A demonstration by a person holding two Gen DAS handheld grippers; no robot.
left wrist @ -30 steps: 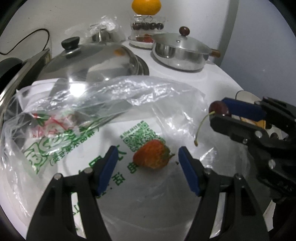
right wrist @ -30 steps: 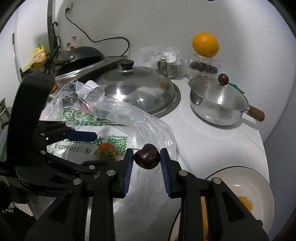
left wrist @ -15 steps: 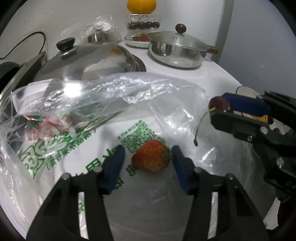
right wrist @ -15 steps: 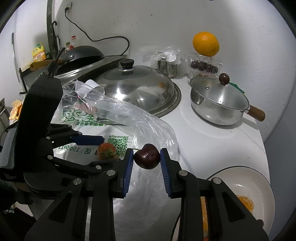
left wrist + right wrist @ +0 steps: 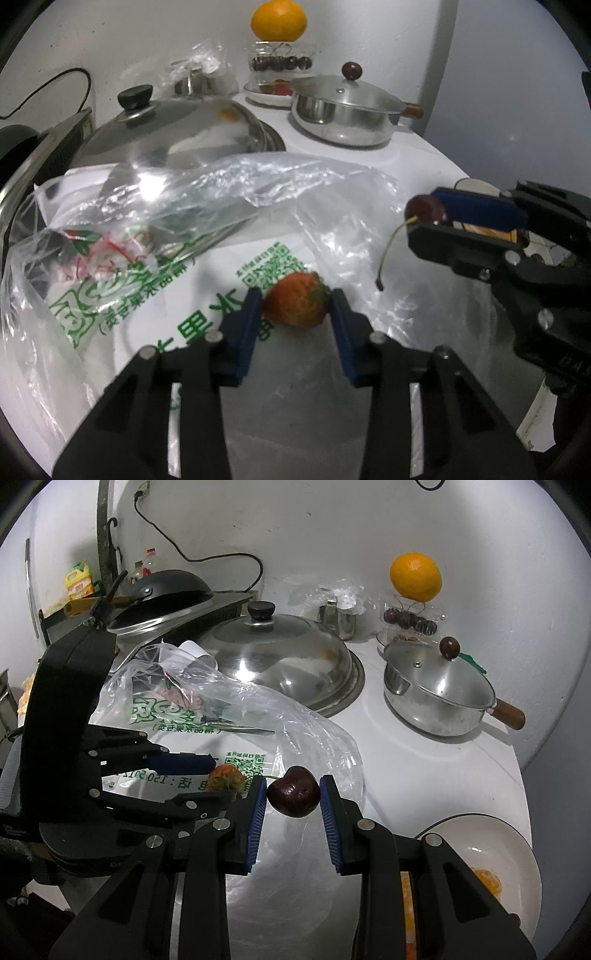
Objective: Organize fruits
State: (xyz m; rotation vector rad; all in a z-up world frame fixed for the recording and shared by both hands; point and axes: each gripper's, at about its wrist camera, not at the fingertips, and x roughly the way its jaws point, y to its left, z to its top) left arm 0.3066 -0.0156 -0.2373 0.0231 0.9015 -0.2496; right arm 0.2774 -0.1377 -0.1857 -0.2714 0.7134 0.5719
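Lying on a printed clear plastic bag [image 5: 155,236] spread over the white desk [image 5: 417,151], a red strawberry [image 5: 295,303] sits between the blue pads of the left claw [image 5: 295,314]. That claw's jaws are closing, and the pads seem to touch the berry's sides, though how firmly they press is hard to tell. Just to its right, raised off the bag, the right claw [image 5: 293,794] is clenched on a dark red cherry [image 5: 293,792], whose thin stem [image 5: 391,254] droops down in the left wrist view.

Beyond the bag stands a large domed steel lid [image 5: 280,661] with a black knob, and to its right a lidded steel pan [image 5: 436,694] with a wooden handle. Behind the pan, a clear box of dark cherries [image 5: 410,620] carries an orange [image 5: 415,576] on top, against the wall. At the lower right of the right wrist view, a white plate [image 5: 480,834] holds orange segments [image 5: 489,882]. Far left, a black wok [image 5: 162,590] rests on a stove, with a power cord [image 5: 207,557] running up the wall behind it.
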